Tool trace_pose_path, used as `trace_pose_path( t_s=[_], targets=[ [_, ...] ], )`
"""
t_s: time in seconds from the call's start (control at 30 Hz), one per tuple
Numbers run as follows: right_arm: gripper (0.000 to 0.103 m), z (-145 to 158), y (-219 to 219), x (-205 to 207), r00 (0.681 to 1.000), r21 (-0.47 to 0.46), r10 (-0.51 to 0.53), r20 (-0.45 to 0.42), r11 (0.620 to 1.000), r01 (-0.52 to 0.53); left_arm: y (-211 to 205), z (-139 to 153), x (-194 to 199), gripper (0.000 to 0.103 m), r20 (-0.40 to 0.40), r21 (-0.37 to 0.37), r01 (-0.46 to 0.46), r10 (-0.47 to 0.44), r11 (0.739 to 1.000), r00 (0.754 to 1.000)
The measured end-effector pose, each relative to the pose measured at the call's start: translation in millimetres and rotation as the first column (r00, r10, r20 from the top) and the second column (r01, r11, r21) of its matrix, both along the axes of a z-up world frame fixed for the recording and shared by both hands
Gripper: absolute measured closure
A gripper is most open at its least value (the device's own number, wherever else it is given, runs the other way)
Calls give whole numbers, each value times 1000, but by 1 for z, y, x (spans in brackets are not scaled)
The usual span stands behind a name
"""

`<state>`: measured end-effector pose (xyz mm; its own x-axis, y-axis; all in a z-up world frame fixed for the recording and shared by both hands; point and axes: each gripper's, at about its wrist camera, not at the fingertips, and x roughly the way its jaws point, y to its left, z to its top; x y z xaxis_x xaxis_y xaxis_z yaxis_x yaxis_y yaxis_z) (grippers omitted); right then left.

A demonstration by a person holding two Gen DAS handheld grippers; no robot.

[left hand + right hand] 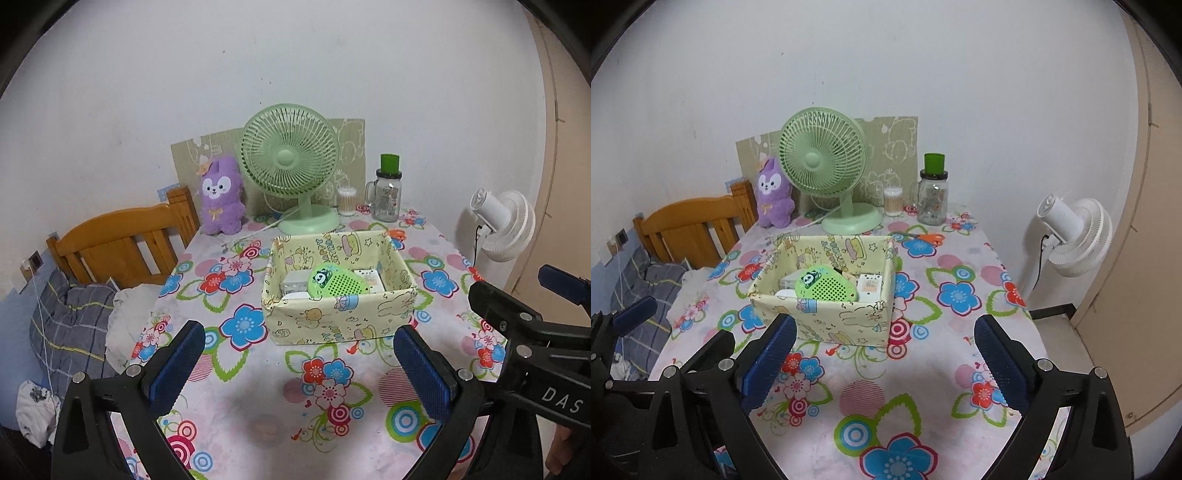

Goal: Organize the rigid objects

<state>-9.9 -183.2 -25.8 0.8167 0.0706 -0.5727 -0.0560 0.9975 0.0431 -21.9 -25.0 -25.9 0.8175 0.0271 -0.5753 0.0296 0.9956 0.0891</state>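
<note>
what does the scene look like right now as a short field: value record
surface: table with a floral cloth
box: yellow patterned box in the middle of the table, open top
box contents: green panda item on top of white items
outside box: orange-handled scissors behind the box
back row: purple plush, green fan, cotton swab jar, glass jar
left gripper: open, empty
right gripper: open, empty
</note>
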Motion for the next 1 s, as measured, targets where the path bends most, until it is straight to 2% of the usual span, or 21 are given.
trace_pose_path(
  t_s=[0.33, 1.0],
  targets=[
    [4, 12, -11, -16, 999, -7, -18, 27, 1000, 18, -1, 12, -17, 0, 40, 4, -5, 5, 1000, 999],
    [4, 18, -17, -6, 999, -3, -41, 25, 999, 42, 8, 19, -1, 0, 3, -23, -41, 41, 999, 999]
  ],
)
